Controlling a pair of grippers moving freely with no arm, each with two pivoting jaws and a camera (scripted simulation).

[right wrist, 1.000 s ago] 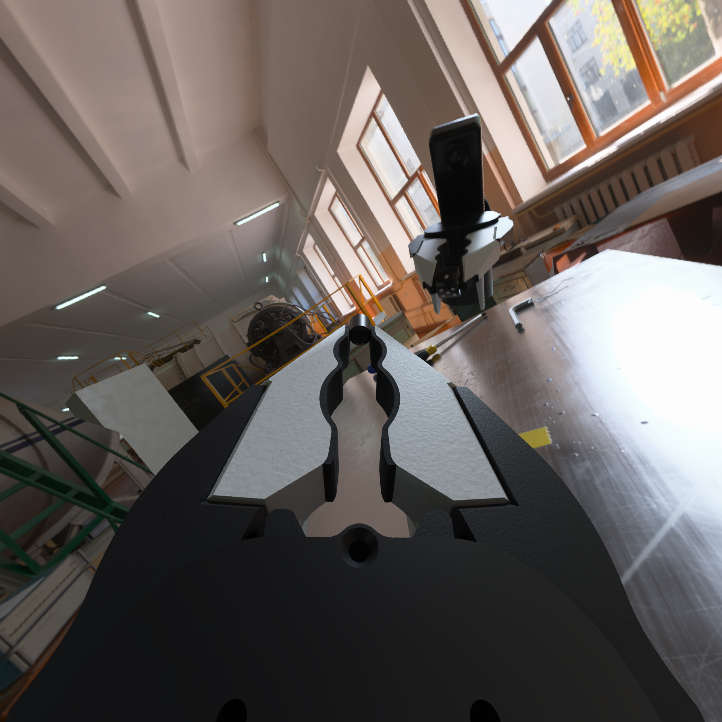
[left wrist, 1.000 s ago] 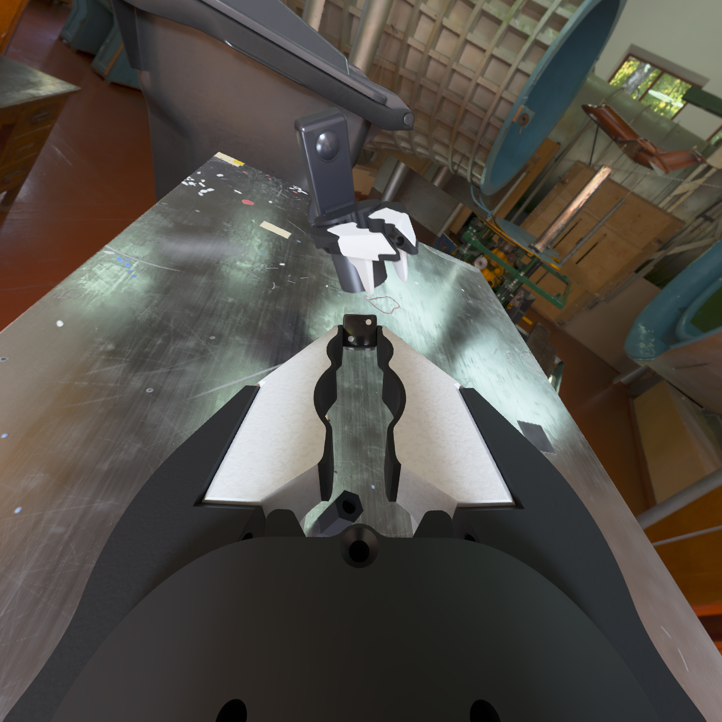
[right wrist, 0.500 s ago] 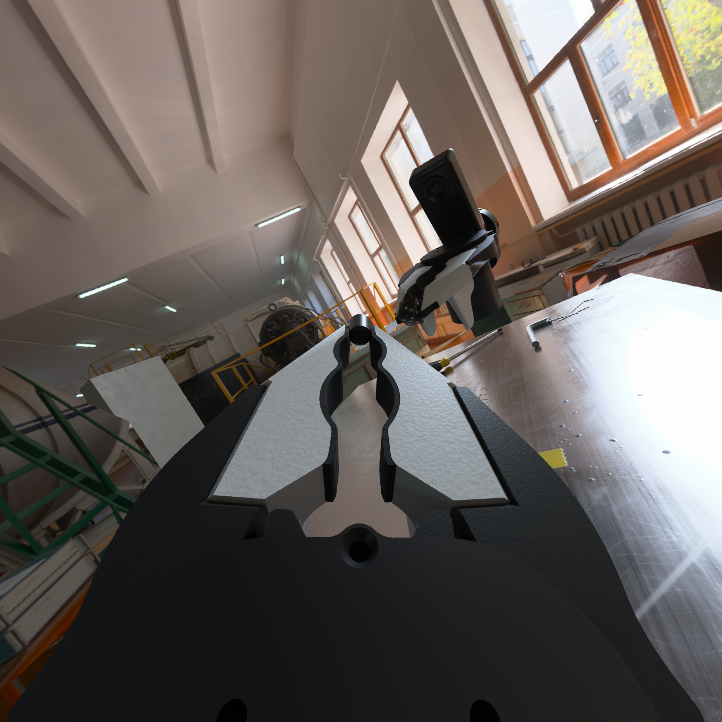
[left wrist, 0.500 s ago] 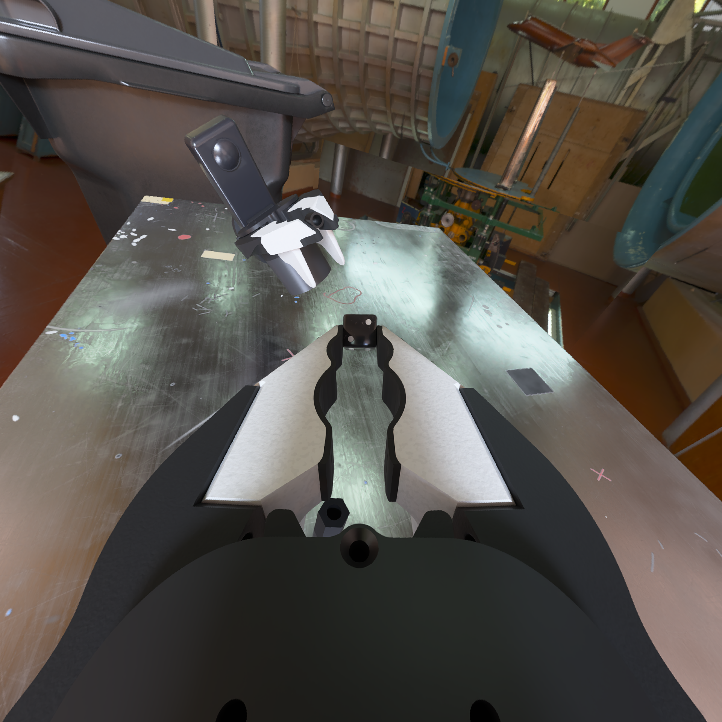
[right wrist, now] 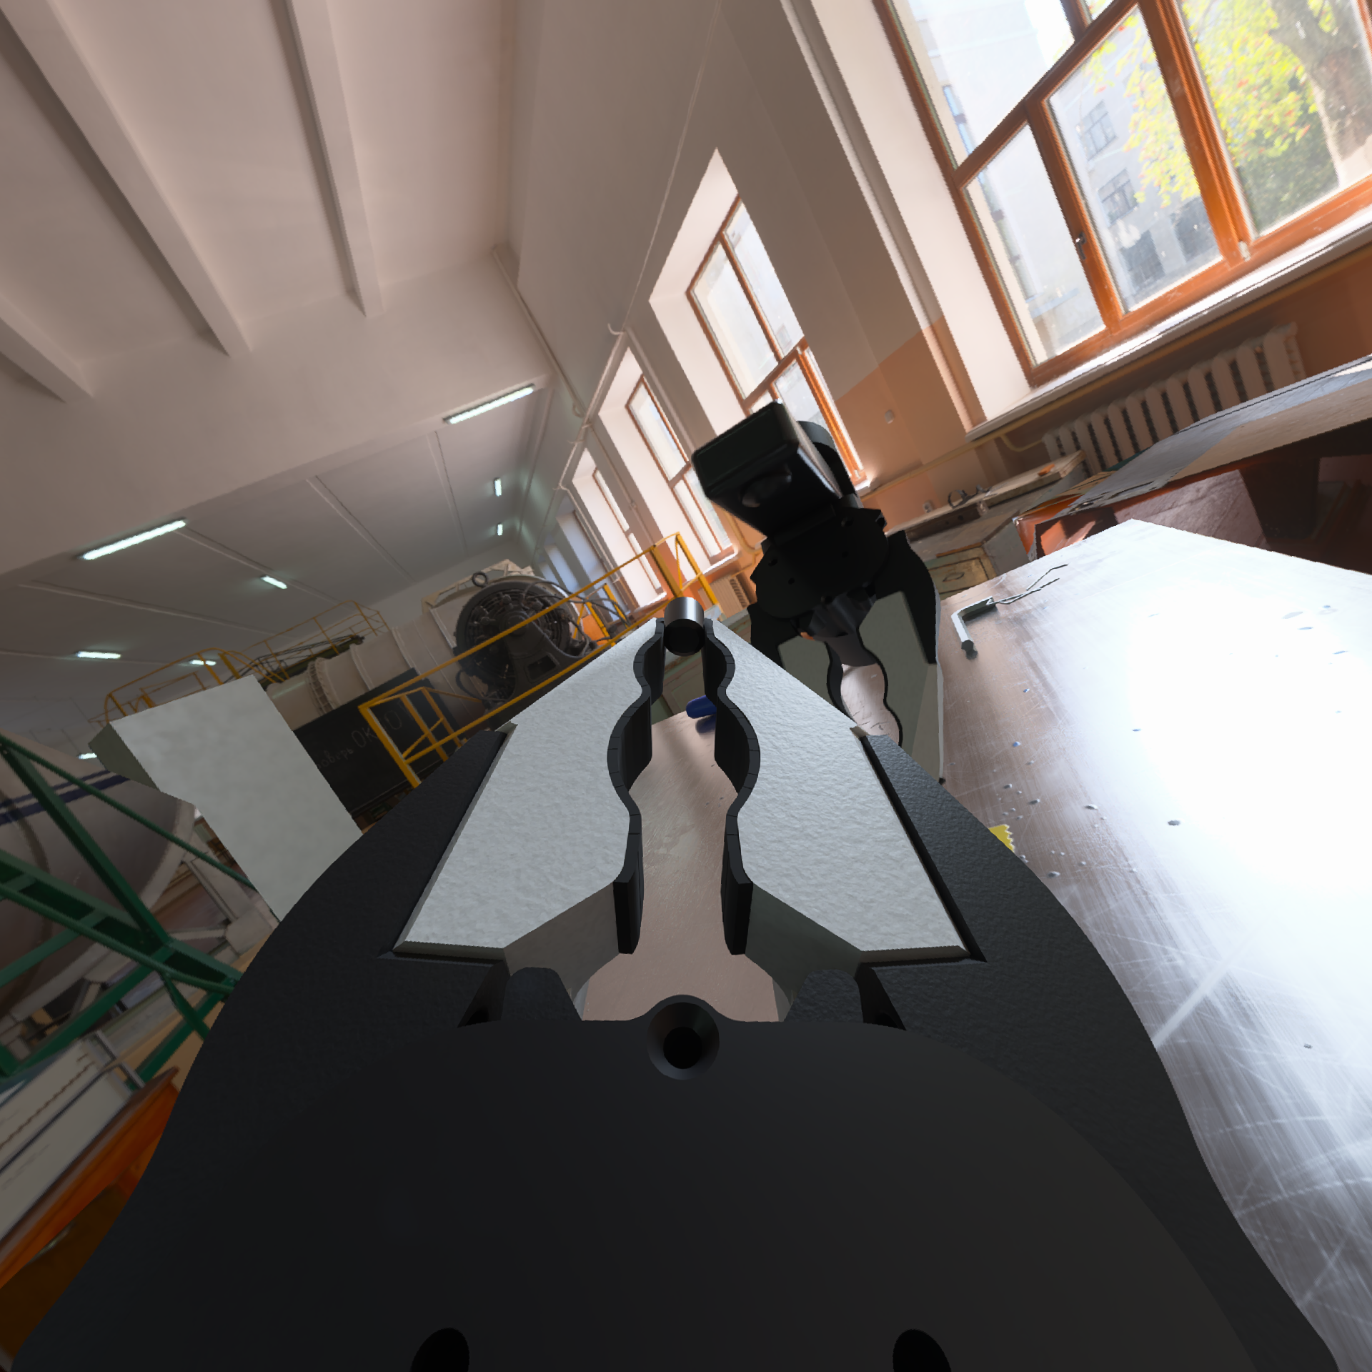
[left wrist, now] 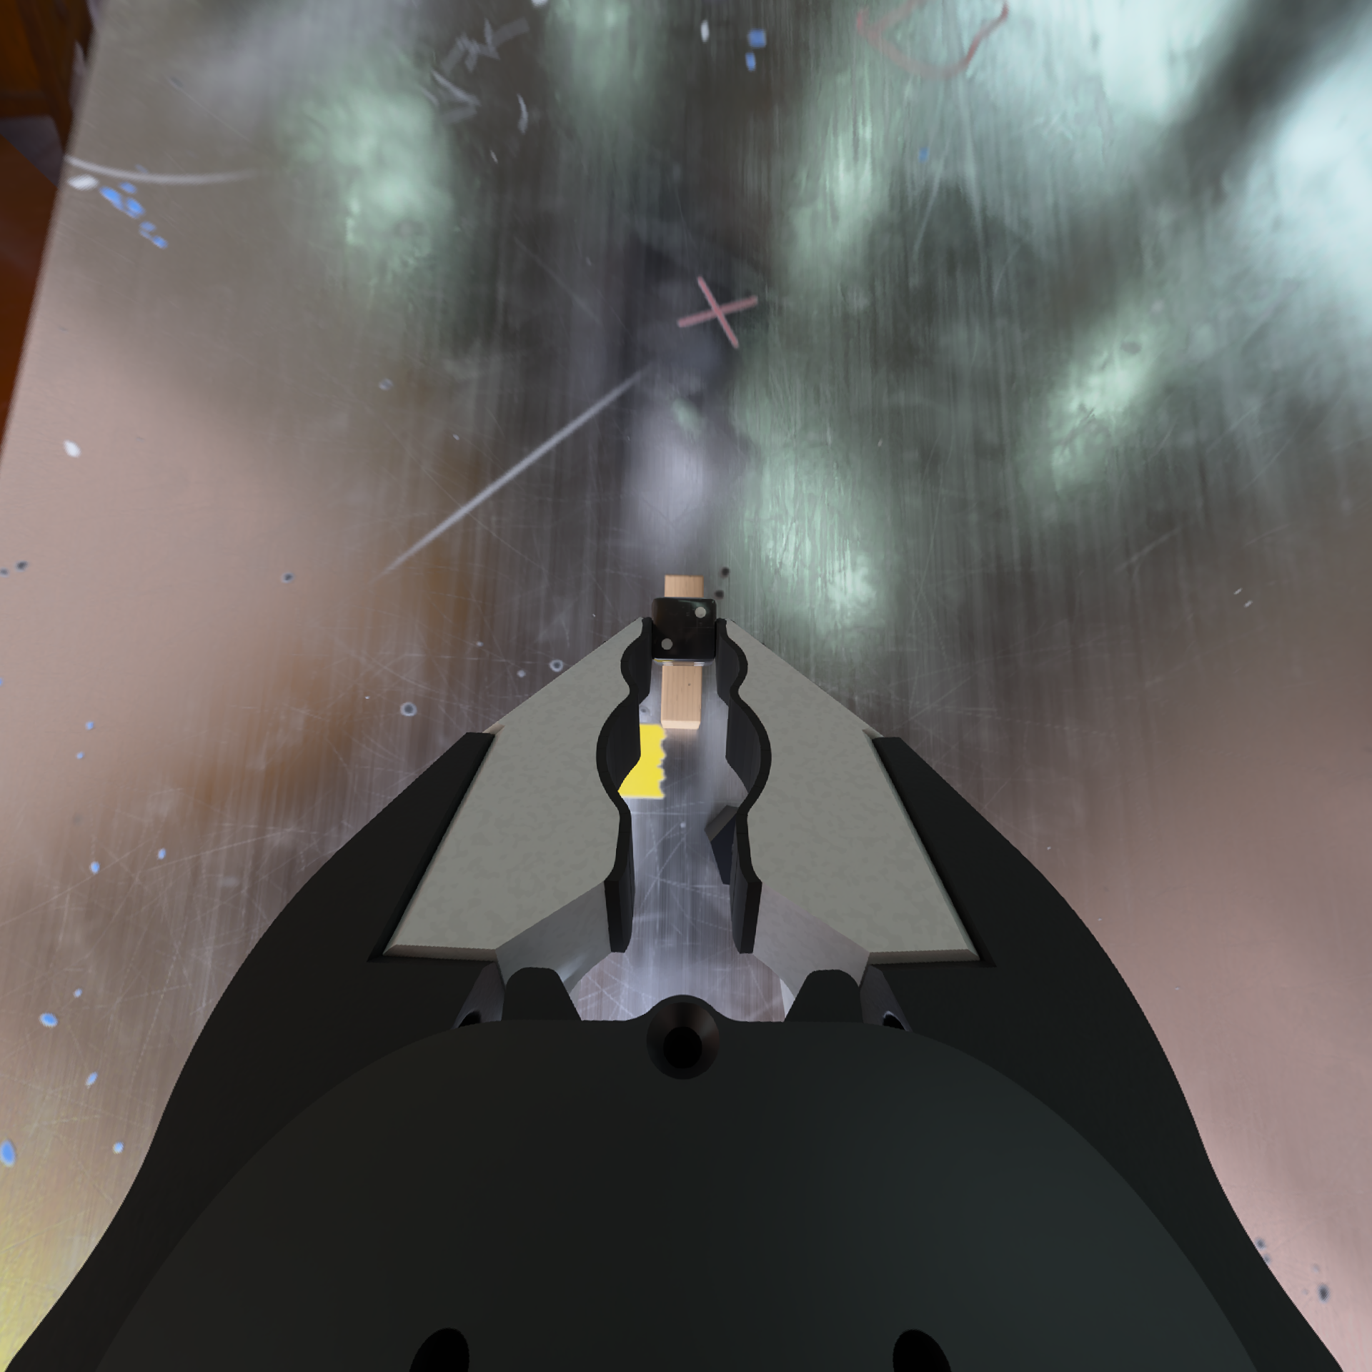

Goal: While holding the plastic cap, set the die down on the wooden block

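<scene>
Fingers [left wrist: 644,653] of our left gripper [left wrist: 683,640] stay clamped on the small black die with white pips [left wrist: 683,631], and within the last second we have swung from looking along the scratched steel worktop [left wrist: 1039,520] to looking almost straight down on it. The pale wooden block [left wrist: 681,694] now lies directly beneath the die, its ends showing above and below the cube, a torn yellow tape scrap [left wrist: 644,765] just beside it. We judge the die lined up for placing, though we cannot tell whether it touches the wood yet. Right of that, our right gripper [right wrist: 683,638] keeps its fingers pinched on the small dark cylindrical plastic cap [right wrist: 683,627], held clear above the worktop, so the holding condition looks met.
</scene>
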